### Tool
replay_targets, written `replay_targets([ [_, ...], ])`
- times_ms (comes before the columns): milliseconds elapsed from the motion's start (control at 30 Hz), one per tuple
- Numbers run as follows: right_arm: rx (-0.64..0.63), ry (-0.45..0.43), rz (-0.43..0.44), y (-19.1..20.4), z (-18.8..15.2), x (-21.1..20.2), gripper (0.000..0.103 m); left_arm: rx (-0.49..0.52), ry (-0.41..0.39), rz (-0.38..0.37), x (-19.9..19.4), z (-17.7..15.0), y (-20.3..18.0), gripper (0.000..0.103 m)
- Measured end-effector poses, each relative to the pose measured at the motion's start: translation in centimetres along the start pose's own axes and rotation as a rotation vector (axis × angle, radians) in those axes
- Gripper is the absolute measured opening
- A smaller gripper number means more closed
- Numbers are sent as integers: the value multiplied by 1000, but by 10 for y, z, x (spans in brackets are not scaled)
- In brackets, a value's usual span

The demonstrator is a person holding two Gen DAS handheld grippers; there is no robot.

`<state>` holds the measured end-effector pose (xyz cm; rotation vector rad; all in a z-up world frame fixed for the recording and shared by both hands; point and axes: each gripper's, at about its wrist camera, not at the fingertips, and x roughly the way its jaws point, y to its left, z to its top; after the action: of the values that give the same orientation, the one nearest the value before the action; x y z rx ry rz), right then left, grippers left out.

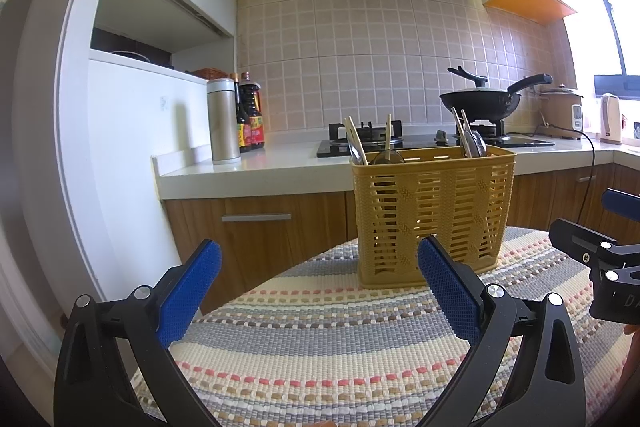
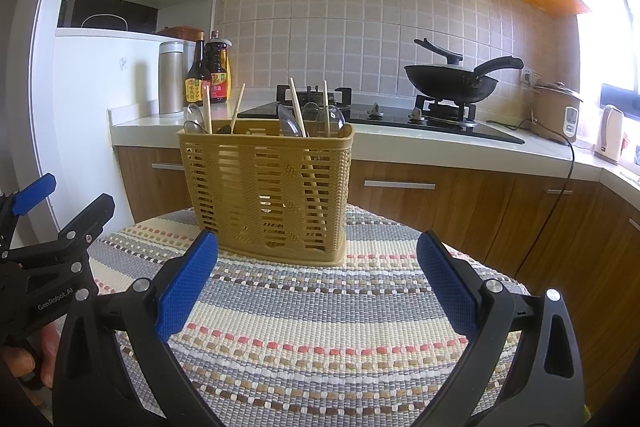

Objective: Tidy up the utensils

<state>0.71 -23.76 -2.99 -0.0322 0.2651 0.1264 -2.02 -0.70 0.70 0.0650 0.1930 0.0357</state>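
A yellow slatted utensil basket stands upright on a striped woven mat; it also shows in the right wrist view. Wooden chopsticks and clear spoons stick up out of its compartments. My left gripper is open and empty, held low over the mat in front of the basket. My right gripper is open and empty, also just in front of the basket. Each gripper shows at the edge of the other's view.
Behind the mat runs a kitchen counter with a steel flask, sauce bottles, a gas hob and a black wok. A rice cooker and kettle stand far right.
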Motion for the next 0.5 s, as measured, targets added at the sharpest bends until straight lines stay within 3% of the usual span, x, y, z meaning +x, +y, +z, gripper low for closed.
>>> replay_targets([
  [500,1,4,1,-1,0,1,95,10,8,-7,1,-1,-2,96],
])
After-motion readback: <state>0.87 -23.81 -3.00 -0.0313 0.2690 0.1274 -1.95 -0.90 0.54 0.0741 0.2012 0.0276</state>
